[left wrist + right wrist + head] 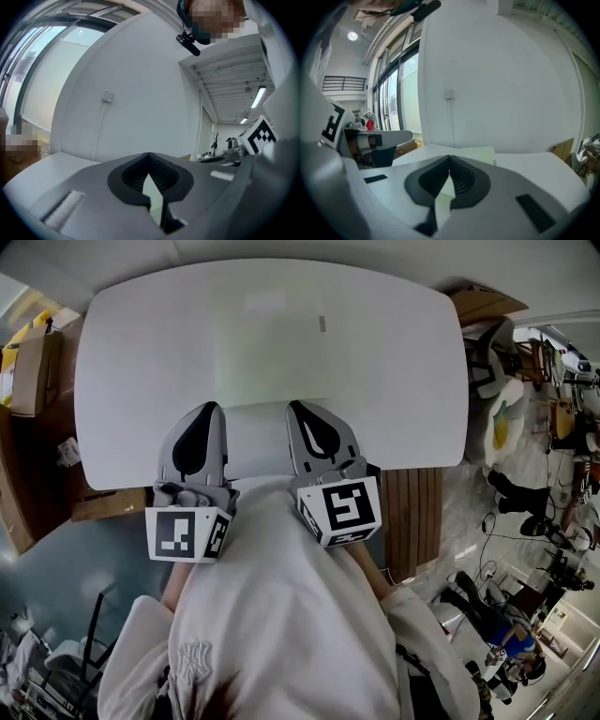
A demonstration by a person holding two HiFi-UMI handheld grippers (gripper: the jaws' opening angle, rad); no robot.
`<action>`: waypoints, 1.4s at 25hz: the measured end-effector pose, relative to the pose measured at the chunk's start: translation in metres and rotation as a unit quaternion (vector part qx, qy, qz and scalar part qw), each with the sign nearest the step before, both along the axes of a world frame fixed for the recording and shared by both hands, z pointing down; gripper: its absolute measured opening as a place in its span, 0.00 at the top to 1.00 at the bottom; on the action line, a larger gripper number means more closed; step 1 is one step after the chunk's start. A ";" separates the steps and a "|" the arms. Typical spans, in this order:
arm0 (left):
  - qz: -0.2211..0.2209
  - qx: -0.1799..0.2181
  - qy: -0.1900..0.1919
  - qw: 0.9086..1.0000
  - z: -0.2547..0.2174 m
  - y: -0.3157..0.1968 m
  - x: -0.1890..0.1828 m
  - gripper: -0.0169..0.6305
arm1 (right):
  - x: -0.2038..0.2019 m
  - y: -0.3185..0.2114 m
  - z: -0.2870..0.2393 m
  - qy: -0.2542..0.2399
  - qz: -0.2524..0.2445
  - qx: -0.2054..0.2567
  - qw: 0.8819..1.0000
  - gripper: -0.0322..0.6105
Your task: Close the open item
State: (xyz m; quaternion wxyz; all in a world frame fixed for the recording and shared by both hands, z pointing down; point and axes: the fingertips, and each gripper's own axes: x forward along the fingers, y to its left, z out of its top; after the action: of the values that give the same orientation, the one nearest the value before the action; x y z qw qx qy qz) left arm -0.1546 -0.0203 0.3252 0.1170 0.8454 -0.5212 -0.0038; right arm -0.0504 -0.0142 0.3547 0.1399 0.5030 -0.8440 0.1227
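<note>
**A:** Where is the thing that needs closing?

**B:** Nothing here stands open. The only thing lying on the white table (131, 371) is a pale green flat sheet (270, 362), about mid-table. I cannot tell whether it is a folder, a mat, or something already shut.

**A:** And the grippers?

**B:** They sit side by side at the near edge, pointing at the sheet's near side. The left gripper (211, 407) has its jaws together on nothing. The right gripper (292, 406) is the same, with its tips meeting and nothing held.

**A:** How far along, then?

**B:** My guess is that the closing is either finished or not yet begun. The sheet lies flat, neither gripper seems to touch it, and nothing visibly remains to shut.
</note>
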 end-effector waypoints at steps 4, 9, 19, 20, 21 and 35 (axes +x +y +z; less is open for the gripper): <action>-0.009 0.000 0.001 1.000 0.000 -0.002 -0.009 0.96 | -0.008 0.000 0.004 0.003 -0.009 -0.008 1.000 0.94; -0.009 0.002 0.001 1.000 0.002 -0.002 -0.012 0.96 | -0.012 -0.003 0.004 0.000 -0.008 0.001 1.000 0.94; -0.009 0.001 -0.002 1.000 -0.001 -0.004 -0.001 0.96 | -0.002 -0.006 0.002 -0.002 -0.010 -0.001 1.000 0.94; -0.009 0.001 -0.002 1.000 -0.001 -0.004 -0.002 0.96 | -0.003 -0.006 0.003 -0.002 -0.011 -0.002 1.000 0.94; -0.009 0.001 -0.002 1.000 0.000 -0.004 -0.002 0.96 | -0.004 -0.005 0.004 -0.001 -0.013 -0.003 1.000 0.94; -0.010 0.001 -0.007 1.000 0.000 -0.002 0.010 0.96 | 0.007 -0.004 0.004 -0.001 -0.015 0.001 1.000 0.94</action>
State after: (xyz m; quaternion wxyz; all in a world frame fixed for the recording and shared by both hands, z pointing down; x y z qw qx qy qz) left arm -0.1448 -0.0226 0.3254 0.1124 0.8405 -0.5300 0.0001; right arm -0.0432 -0.0182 0.3584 0.1403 0.4900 -0.8519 0.1206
